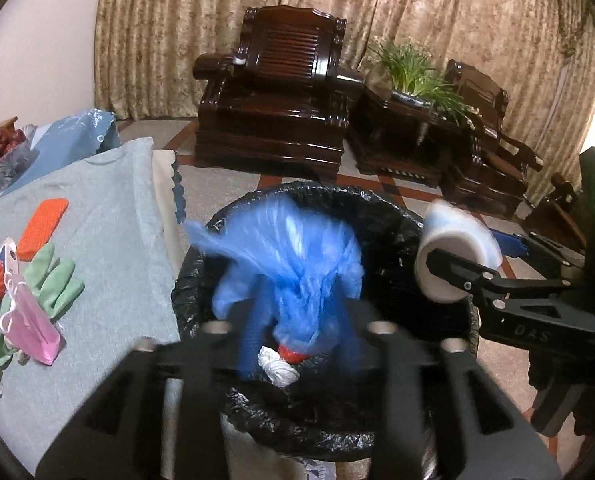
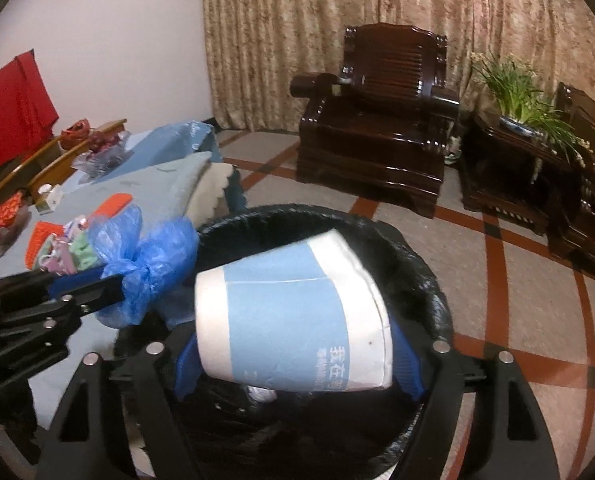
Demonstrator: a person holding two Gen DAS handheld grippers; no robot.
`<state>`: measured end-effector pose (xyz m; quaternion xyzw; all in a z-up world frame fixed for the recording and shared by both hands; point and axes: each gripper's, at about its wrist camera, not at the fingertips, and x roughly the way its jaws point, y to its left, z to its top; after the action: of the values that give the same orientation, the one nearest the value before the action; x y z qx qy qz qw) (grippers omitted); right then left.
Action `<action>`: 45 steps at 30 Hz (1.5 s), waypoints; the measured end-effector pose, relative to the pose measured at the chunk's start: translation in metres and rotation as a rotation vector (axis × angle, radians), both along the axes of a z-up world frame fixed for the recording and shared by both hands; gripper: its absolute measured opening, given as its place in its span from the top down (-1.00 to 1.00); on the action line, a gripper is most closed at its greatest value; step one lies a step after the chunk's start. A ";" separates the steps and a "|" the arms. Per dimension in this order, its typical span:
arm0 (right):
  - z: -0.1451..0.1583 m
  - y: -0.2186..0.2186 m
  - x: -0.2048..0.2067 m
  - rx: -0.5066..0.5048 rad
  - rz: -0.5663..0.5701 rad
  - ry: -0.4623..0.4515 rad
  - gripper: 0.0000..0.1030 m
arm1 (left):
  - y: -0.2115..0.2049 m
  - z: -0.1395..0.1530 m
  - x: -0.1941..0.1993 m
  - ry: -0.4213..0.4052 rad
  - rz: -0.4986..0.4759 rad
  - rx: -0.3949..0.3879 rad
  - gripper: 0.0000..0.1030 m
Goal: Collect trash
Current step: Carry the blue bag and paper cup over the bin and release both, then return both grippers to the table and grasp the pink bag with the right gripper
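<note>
White Chinese characters "我在" stand on the blue band of the paper cup (image 2: 293, 312), lower centre; smaller lines beside them are unreadable. "DAS" is embossed on the right claw (image 1: 459, 276), at right.

You see a crinkled translucent blue bag (image 1: 293, 264) over a bin (image 1: 381, 208) lined in glossy black. Your cup (image 2: 293, 312) is white with a pale blue band and white lettering. The cloth (image 1: 109, 216) is plain grey, carrying orange ribbed pads (image 1: 43, 228), mint green gloves (image 1: 53, 280) and a pink mask (image 1: 33, 328). The curtain (image 1: 397, 4) is mottled beige-gold, the armchair (image 1: 277, 92) dark reddish-brown.
</note>
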<state>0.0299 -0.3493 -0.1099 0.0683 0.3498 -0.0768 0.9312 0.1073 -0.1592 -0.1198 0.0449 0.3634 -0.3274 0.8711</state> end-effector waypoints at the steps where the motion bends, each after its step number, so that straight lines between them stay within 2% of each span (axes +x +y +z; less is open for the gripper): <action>1: -0.001 -0.001 -0.001 -0.005 -0.008 0.001 -0.68 | 0.002 0.001 0.001 -0.004 0.005 -0.001 -0.06; 5: 0.000 -0.001 0.000 -0.008 -0.017 -0.007 -0.83 | 0.017 0.004 0.004 -0.001 0.035 -0.028 -0.44; 7: 0.002 0.000 0.000 0.001 -0.016 -0.016 -0.83 | 0.025 0.007 0.005 -0.007 0.057 -0.029 -0.46; 12: 0.014 0.012 0.003 0.006 0.014 -0.055 -0.88 | 0.064 0.020 0.001 -0.072 0.154 -0.005 -0.68; 18: 0.026 0.044 0.015 0.024 0.086 -0.095 -0.88 | 0.137 0.033 -0.005 -0.117 0.331 0.017 -0.72; 23: 0.032 0.090 0.035 0.041 0.186 -0.121 -0.88 | 0.196 0.040 -0.012 -0.153 0.498 0.047 -0.72; 26: 0.032 0.120 0.047 0.048 0.246 -0.128 -0.88 | 0.223 0.041 -0.013 -0.160 0.566 0.060 -0.72; 34: 0.020 0.197 0.080 0.050 0.373 -0.128 -0.88 | 0.271 0.035 -0.008 -0.160 0.679 0.078 -0.72; 45: -0.019 0.267 0.116 0.040 0.461 -0.061 -0.88 | 0.298 0.011 0.007 -0.139 0.724 0.102 -0.72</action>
<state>0.1460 -0.0826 -0.1294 0.0073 0.3294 0.1467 0.9327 0.1144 0.1389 -0.1087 -0.0210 0.3117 0.0241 0.9496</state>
